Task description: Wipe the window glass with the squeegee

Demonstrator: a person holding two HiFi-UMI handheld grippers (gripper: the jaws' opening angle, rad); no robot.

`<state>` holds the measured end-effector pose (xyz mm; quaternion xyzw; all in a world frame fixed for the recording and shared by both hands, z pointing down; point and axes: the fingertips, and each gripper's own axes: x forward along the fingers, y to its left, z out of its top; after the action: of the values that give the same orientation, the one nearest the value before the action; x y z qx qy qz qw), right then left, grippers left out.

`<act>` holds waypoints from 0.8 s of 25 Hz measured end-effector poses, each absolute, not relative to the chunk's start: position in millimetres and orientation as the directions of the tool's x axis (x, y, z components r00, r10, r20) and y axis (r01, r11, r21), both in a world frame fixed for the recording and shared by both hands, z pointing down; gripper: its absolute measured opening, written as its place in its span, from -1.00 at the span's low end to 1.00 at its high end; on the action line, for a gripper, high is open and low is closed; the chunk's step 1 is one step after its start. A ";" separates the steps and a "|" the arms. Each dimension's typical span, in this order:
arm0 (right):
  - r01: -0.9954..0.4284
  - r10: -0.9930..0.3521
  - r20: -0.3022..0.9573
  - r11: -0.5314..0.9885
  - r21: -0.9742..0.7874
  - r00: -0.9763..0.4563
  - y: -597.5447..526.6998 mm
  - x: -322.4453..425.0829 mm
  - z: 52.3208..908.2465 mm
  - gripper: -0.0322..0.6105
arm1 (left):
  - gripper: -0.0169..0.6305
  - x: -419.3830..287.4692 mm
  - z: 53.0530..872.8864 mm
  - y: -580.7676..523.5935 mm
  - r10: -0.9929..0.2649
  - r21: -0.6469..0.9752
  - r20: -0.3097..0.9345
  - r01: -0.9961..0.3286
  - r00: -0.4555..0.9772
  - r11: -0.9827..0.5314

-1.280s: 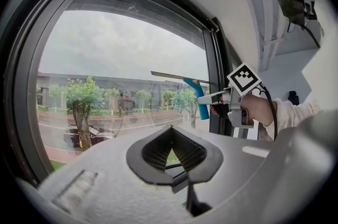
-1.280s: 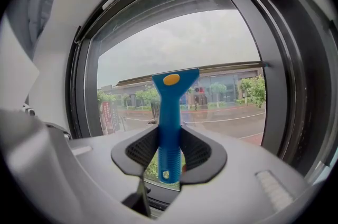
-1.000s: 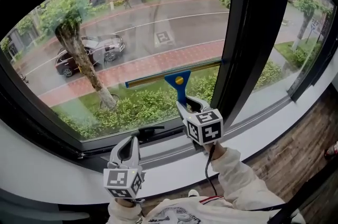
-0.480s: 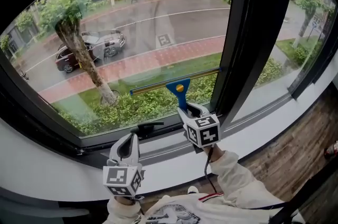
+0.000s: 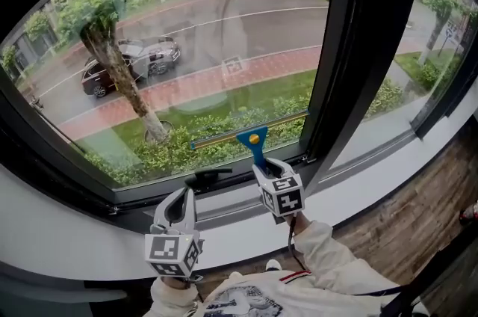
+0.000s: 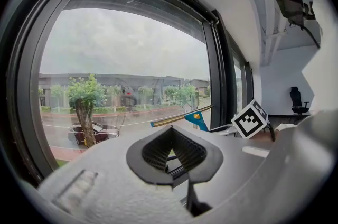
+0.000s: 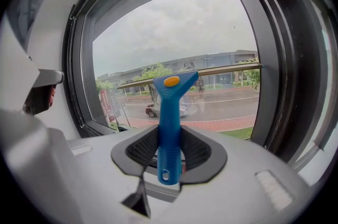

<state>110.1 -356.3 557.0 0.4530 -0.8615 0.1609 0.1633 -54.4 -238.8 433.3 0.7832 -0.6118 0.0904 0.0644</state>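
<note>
- Outside, a wet street, a parked car (image 5: 131, 63) and a tree (image 5: 112, 57) filled the upper left of the head view, seen through the window glass (image 5: 224, 31).
- At lower left, the left gripper (image 5: 184, 196) hung over the white sill (image 5: 82, 241). Its tips were drawn together on nothing, and it took no part in the work.
- At lower centre, the squeegee (image 5: 252, 137) lay with its blade level across the bottom of the pane, just above the lower frame and near the black window handle (image 5: 209, 177).
- Just right of centre, the right gripper (image 5: 270, 170) was clamped on the squeegee's blue handle, which stood upright between the pads.
- I judged this to be a downward pull close to its end.
- The next move called for lifting the rubber off before it struck the frame, then resetting high on a neighbouring strip.
- A second earlier the blade had sat about mid-pane. It had since come steadily down with the right gripper, while the left one had kept its place.
</note>
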 end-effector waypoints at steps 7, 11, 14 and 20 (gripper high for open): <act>-0.832 -0.713 0.448 0.533 -0.153 -0.539 -357.6 108.6 586.7 -0.49 | -0.95 -57.1 437.1 -240.3 -0.946 -0.015 0.234 -0.973 0.222 -0.232; -0.830 -0.700 0.466 0.532 -0.165 -0.541 -357.6 109.5 601.6 -0.49 | -0.95 -56.2 440.1 -241.8 -0.945 -0.018 0.242 -0.973 0.220 -0.231; -0.829 -0.687 0.484 0.530 -0.177 -0.543 -356.0 110.2 613.5 -0.49 | -0.95 -56.7 443.1 -242.1 -0.944 -0.019 0.252 -0.974 0.215 -0.227; -0.828 -0.657 0.525 0.528 -0.190 -0.540 -352.5 110.9 643.8 -0.48 | -0.95 -53.9 446.7 -243.0 -0.942 -0.021 0.260 -0.975 0.210 -0.223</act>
<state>110.9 -352.5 643.8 0.4362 -0.8512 0.2137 0.1990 -53.9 -243.0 446.7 0.7744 -0.6189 0.1093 0.0736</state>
